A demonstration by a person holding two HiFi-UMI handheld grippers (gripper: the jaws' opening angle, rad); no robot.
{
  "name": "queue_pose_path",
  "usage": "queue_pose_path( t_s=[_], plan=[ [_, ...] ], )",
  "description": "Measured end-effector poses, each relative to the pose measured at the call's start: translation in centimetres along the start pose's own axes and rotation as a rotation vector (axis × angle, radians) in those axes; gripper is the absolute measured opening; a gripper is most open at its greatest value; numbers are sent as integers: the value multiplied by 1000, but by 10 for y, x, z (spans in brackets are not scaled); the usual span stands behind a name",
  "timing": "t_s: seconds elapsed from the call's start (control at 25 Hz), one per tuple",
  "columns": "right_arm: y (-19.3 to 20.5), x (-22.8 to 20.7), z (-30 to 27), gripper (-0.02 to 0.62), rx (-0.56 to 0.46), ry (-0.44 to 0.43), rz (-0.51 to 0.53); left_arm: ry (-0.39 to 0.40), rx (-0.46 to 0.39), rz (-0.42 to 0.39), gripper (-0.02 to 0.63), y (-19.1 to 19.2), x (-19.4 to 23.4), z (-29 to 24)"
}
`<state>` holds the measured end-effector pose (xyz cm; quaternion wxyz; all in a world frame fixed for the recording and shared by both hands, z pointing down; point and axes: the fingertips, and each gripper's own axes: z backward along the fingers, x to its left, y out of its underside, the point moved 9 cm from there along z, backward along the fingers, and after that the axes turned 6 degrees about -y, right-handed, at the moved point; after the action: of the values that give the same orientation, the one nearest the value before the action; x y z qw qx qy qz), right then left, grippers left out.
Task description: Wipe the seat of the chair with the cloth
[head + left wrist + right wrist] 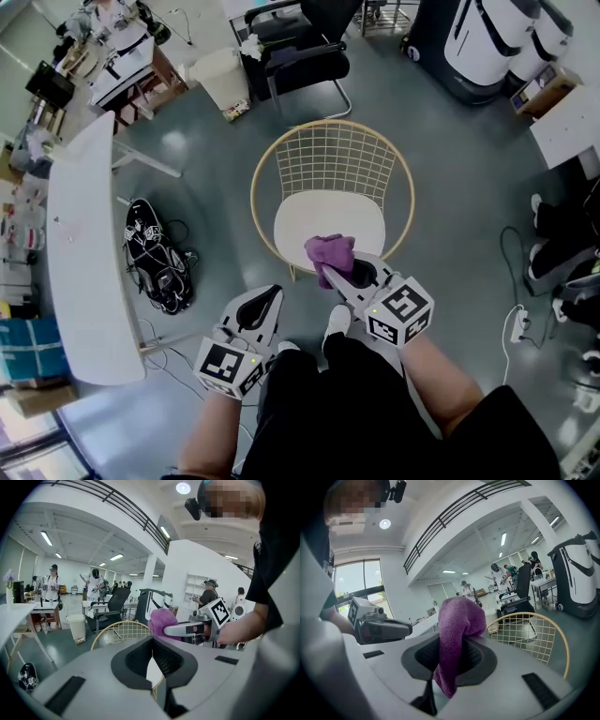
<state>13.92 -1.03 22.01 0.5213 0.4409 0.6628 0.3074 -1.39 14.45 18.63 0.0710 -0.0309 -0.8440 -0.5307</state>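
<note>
The purple terry cloth (pixel 330 253) is bunched in the right gripper (pixel 341 270), at the near edge of the round white seat (pixel 323 214) of the gold wire-frame chair (pixel 328 155). From the head view I cannot tell whether the cloth touches the seat or hangs just above it. In the right gripper view the jaws of the right gripper (pixel 453 645) are clenched on the cloth (pixel 457 620); one fold bulges above them and a tail hangs down on the near side.

The left gripper (pixel 266 297) hangs near and left of the chair, off the seat, over the grey floor (pixel 450 169). In its own view the jaws of the left gripper (pixel 152 640) are pressed together with nothing between them, and the cloth (pixel 161 619) shows beyond them, to the right.

A long white surface (pixel 84 253) runs along the left side, with a black bag (pixel 153 251) on the floor between it and the chair. A black office chair (pixel 300 47) and a white bin (pixel 220 75) stand at the far side.
</note>
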Motion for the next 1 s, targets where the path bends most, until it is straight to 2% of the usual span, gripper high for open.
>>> queue_pose_path(
  t_s=[0.32,0.52,0.72,0.88,1.0],
  plan=[
    [26,-16,-20,78,5,39,-47,19,22,0,17,23,21,-13],
    [23,-24,-41,77,5,103,-74,89,52,-3,17,21,49,-29],
    [40,-26,-70,77,-14,189,-127,165,96,-54,17,31,85,-38],
    [55,-33,-103,77,-23,251,-176,223,140,-57,17,45,121,-50],
    [71,-40,-128,77,-23,283,-213,252,140,-52,17,63,146,-63]
  ],
)
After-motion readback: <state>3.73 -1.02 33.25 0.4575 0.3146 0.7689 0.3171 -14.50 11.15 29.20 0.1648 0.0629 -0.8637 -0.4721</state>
